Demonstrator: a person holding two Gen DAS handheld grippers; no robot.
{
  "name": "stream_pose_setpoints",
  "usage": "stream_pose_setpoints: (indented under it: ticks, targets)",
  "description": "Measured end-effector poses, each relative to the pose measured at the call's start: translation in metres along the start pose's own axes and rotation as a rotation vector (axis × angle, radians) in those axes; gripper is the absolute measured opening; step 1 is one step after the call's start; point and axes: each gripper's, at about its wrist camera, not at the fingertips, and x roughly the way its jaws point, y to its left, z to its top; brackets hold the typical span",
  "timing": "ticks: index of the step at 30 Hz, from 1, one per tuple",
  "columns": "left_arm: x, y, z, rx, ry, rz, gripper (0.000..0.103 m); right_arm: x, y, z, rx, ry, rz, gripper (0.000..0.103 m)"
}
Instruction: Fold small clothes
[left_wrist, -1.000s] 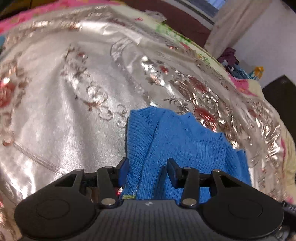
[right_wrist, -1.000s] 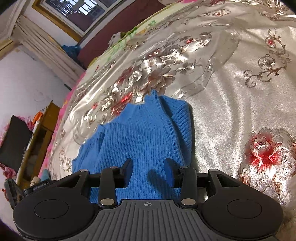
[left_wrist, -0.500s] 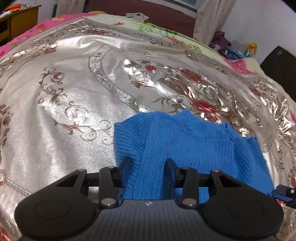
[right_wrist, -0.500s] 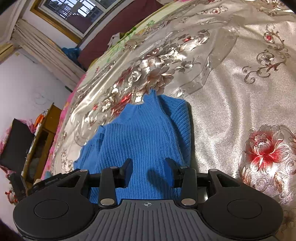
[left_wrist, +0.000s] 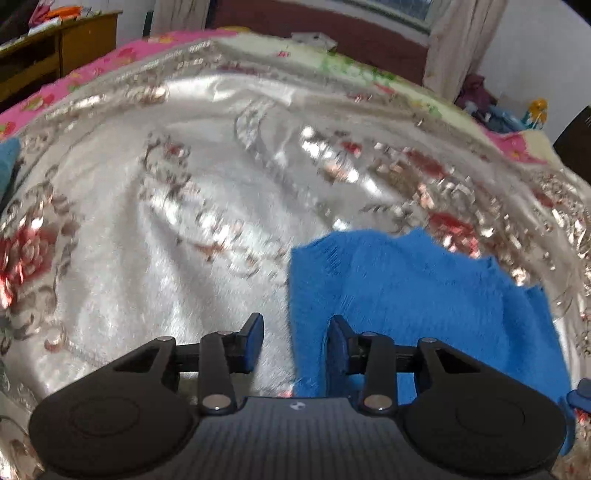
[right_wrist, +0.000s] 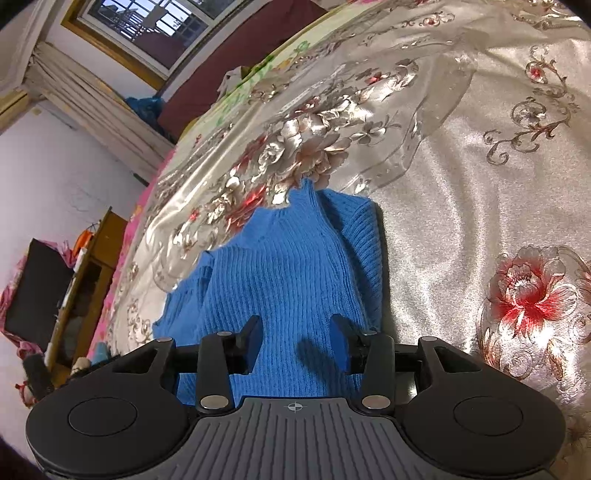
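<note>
A blue ribbed knit sweater (left_wrist: 406, 288) lies folded on a shiny silver floral bedspread (left_wrist: 184, 240). My left gripper (left_wrist: 295, 341) stands open at the garment's left edge. That edge runs up between its fingers: the right finger is over blue knit, the left finger over bare bedspread. In the right wrist view the sweater (right_wrist: 288, 266) stretches away from me, collar end farthest. My right gripper (right_wrist: 295, 341) is open over the near end, and the knit lies flat beneath it with a finger's shadow on it. Neither gripper's pads press on cloth.
The bedspread (right_wrist: 461, 184) spreads wide to the right of the sweater. A dark headboard (left_wrist: 332, 33) and a curtain (left_wrist: 458, 40) stand beyond the bed. A wooden cabinet (right_wrist: 92, 266) and a dark screen (right_wrist: 33, 291) are beside it. A teal cloth (left_wrist: 7, 162) shows at the left edge.
The left gripper has rolled and shifted left. The sweater's edge, under its left finger before, now lies between the fingers. The right gripper and the sweater have stayed put.
</note>
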Motion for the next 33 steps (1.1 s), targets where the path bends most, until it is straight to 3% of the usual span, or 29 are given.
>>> stream_pose_setpoints:
  ticks: [3,6,11,15,18,27,28,29,33]
  targets:
    - [-0.004,-0.012,0.003,0.042,-0.016,-0.048,0.043,0.001,0.0,0.0,0.002,0.001,-0.001,0.04]
    - [0.006,-0.023,0.003,0.092,0.006,-0.052,0.043,0.001,0.0,-0.001,0.003,0.002,0.0,0.04]
    - [0.018,-0.024,0.0,0.094,0.062,-0.046,0.041,0.001,0.0,-0.001,0.006,0.004,0.007,0.041]
    - [0.01,-0.024,0.0,0.101,0.065,-0.098,0.018,0.002,-0.002,0.0,0.018,0.005,0.012,0.041]
    - [0.007,-0.025,-0.003,0.112,0.079,-0.114,0.017,0.002,-0.003,0.0,0.026,0.005,0.015,0.041]
    - [0.025,-0.019,0.0,0.027,0.144,-0.176,0.024,0.002,-0.002,0.005,0.016,-0.003,0.005,0.041]
    - [0.024,-0.018,0.001,0.025,0.142,-0.178,0.023,0.002,-0.002,0.007,0.012,-0.006,0.001,0.041]
    - [0.022,-0.017,0.001,0.022,0.137,-0.183,0.015,0.003,-0.001,0.009,0.008,-0.01,-0.002,0.042]
    - [0.01,-0.005,-0.003,-0.008,0.121,-0.202,0.012,0.003,0.001,0.015,-0.012,-0.034,-0.01,0.047]
